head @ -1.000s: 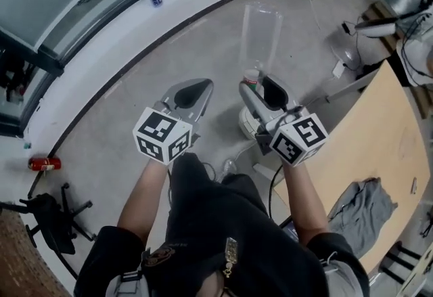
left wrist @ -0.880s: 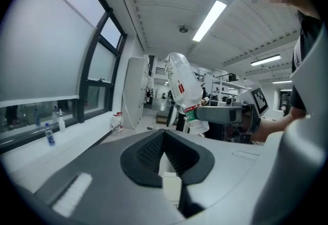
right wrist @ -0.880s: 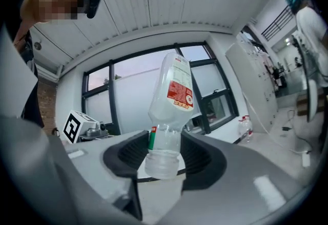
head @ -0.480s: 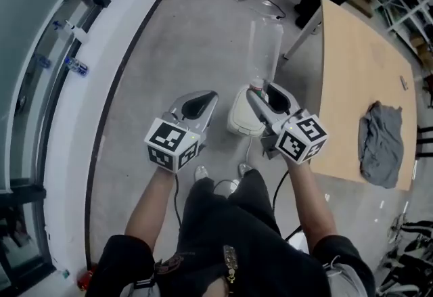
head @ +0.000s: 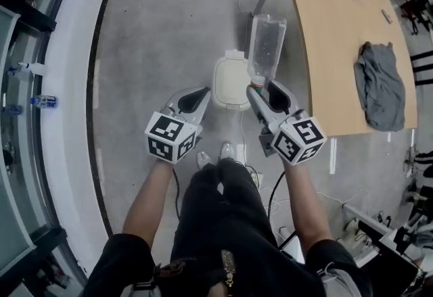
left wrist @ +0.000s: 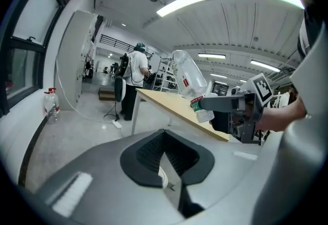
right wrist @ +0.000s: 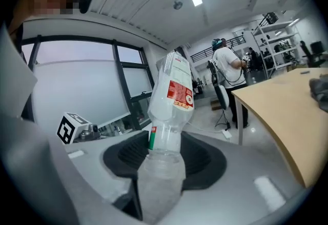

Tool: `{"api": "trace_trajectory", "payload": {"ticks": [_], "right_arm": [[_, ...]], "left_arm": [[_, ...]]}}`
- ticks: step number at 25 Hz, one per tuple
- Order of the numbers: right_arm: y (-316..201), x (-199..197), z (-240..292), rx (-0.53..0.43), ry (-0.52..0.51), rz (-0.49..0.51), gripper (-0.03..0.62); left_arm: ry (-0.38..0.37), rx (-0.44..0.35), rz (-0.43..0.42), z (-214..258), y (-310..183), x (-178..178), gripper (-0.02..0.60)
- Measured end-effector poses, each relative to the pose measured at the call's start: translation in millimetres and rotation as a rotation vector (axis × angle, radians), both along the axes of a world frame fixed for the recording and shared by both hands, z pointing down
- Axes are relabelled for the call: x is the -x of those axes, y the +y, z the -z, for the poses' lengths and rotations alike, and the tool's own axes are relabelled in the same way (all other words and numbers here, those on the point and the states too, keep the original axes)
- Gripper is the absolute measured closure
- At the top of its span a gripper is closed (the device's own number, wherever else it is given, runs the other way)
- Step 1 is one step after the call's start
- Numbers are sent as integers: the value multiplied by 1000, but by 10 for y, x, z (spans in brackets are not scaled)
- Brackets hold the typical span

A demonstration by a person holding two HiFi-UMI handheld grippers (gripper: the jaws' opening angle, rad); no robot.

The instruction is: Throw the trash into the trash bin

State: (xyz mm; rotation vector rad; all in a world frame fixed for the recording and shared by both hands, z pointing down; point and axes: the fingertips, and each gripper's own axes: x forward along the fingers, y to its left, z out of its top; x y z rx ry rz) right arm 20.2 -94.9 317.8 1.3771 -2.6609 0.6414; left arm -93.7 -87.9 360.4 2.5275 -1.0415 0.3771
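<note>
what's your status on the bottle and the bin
Right gripper shut on clear bottle, cap end down. Left gripper shut, empty. Trash bin on floor just ahead, lid looks closed.

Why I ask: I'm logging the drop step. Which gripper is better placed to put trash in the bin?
Right. The right gripper is shut on the clear plastic bottle, which shows just beside the white bin in the head view. The left gripper is shut on nothing.

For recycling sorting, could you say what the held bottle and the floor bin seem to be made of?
Bottle: clear, thin plastic, probably PET; the floor shows through its wall. Bin: seemingly smooth off-white plastic, judging by its rounded moulded lid.
</note>
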Motion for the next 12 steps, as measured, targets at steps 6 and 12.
{"api": "trace_trajectory", "payload": {"ticks": [6,12], "right_arm": [[-48,-381,-893,91,33,-73,396],[-68,-596,-1966,200,69,-82,396]], "left_arm": [[-84,132,-95,-1187,-70,-437,580],[-141,291,-153,-2615,6,-864,580]]}}
